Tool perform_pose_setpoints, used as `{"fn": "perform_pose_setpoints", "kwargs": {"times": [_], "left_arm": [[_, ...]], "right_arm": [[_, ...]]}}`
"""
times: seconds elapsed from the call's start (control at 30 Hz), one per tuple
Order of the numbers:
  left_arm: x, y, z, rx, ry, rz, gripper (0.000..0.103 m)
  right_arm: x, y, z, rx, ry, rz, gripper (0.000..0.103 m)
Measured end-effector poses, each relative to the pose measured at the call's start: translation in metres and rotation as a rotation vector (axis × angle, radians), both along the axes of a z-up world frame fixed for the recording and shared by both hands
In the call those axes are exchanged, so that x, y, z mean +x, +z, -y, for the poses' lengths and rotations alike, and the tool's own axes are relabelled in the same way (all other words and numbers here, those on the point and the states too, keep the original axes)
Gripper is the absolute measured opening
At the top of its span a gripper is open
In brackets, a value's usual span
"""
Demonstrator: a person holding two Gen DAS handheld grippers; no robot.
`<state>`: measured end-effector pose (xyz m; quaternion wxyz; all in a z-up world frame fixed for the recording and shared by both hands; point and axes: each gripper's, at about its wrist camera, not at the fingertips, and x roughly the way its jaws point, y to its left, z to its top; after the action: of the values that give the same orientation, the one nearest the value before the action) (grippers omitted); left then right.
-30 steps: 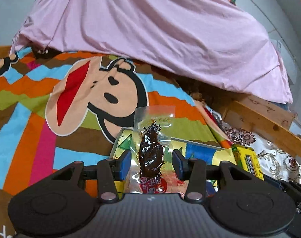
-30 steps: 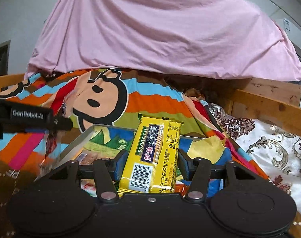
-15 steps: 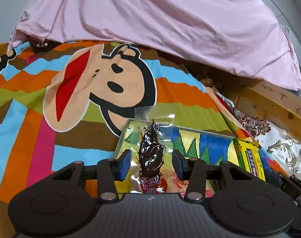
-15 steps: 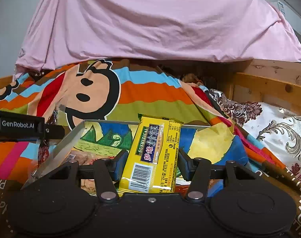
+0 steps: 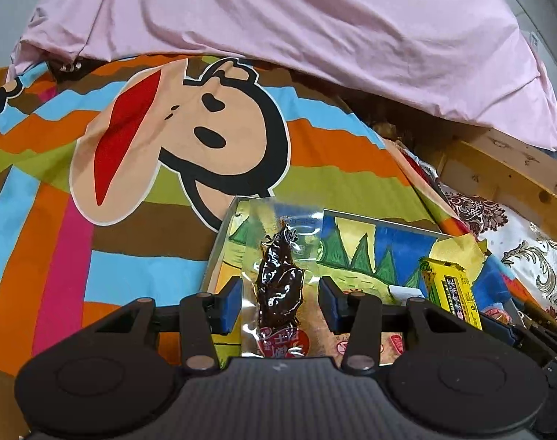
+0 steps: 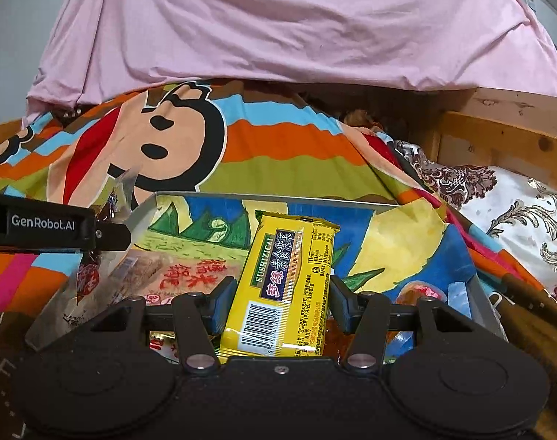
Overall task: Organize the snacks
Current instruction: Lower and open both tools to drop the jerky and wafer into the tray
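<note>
My left gripper (image 5: pixel 279 304) is shut on a clear packet holding a dark brown snack (image 5: pixel 278 286), which stands upright between the blue pads over the near left corner of a painted box (image 5: pixel 219 242). My right gripper (image 6: pixel 278 302) is shut on a yellow snack packet (image 6: pixel 289 282), held upright above the box (image 6: pixel 278 198); the same packet (image 5: pixel 451 289) shows at the right of the left wrist view. The left gripper (image 6: pixel 113 234) appears side-on at the left of the right wrist view. Inside the box lie other snacks, among them a packet with red characters (image 6: pixel 179 275).
The box rests on a striped blanket with a cartoon monkey (image 5: pixel 175 135). A pink sheet (image 6: pixel 278 25) hangs behind. A wooden bed rail (image 6: pixel 498 139) and a floral cloth (image 6: pixel 517 205) lie to the right.
Both grippers have moved forward and lower over the box, which now looks nearer and larger. Each still holds its packet.
</note>
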<state>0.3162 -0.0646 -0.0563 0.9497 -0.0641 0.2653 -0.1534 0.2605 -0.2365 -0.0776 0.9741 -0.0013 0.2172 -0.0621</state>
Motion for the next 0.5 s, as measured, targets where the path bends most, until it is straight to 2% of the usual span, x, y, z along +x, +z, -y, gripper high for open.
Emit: {"fn": "perform_pose_setpoints", "kwargs": {"times": [0.13, 0.2, 0.5], "left_arm": [[0.003, -0.004, 0.0, -0.007, 0.0, -0.017, 0.049], [0.003, -0.005, 0.001, -0.003, -0.001, -0.022, 0.049], [0.005, -0.013, 0.004, 0.016, -0.004, -0.051, 0.049]], "right_arm": [[0.001, -0.003, 0.0, -0.001, 0.001, -0.01, 0.053], [0.002, -0.004, -0.002, -0.01, 0.003, -0.018, 0.042], [0.003, -0.005, -0.004, -0.032, 0.014, -0.023, 0.042]]}}
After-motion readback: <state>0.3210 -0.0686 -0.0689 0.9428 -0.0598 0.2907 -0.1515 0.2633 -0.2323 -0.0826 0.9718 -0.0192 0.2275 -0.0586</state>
